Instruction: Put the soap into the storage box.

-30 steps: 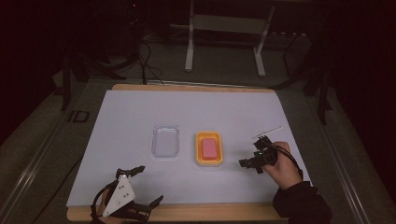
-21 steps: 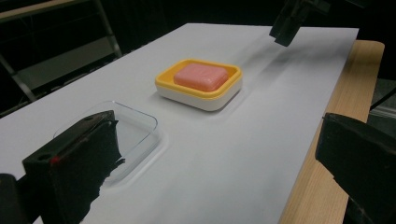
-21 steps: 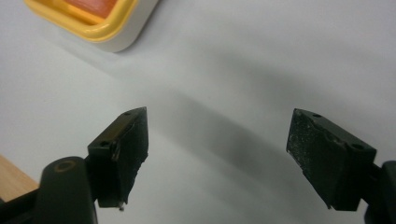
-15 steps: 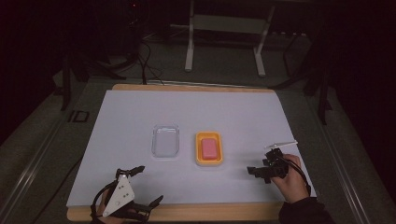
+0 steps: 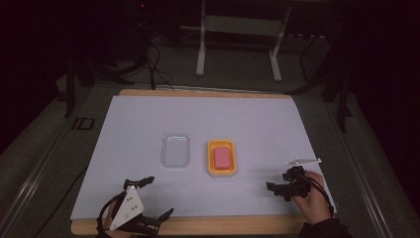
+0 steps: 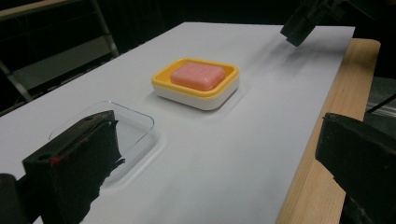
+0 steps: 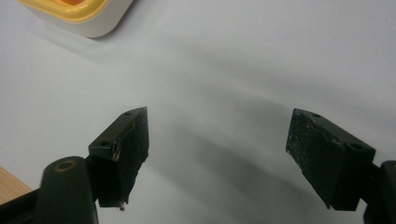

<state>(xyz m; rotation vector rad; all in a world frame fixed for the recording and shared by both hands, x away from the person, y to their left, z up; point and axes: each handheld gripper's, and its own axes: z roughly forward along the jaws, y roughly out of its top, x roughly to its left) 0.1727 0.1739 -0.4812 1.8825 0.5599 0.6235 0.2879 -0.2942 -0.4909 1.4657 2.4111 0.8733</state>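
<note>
Fingers spread on both grippers, nothing held, soap dish between us.

We see the pink soap [image 5: 223, 157] lying in its yellow soap dish [image 5: 210, 159] mid-surface, the clear lid [image 5: 176, 149] flat just beside it on the left. Our right gripper [image 5: 281, 184] hovers low, well apart to the dish's right; our left gripper [image 5: 148, 198] rests near the surface's [image 5: 148, 119] front edge. We judge this the approach step: next, 1 gripper must close in and straddle the lid or dish squarely before pinching.

White sheet [image 5: 208, 119], wooden table [image 5: 198, 92], perhaps cables [image 5: 156, 69].
</note>
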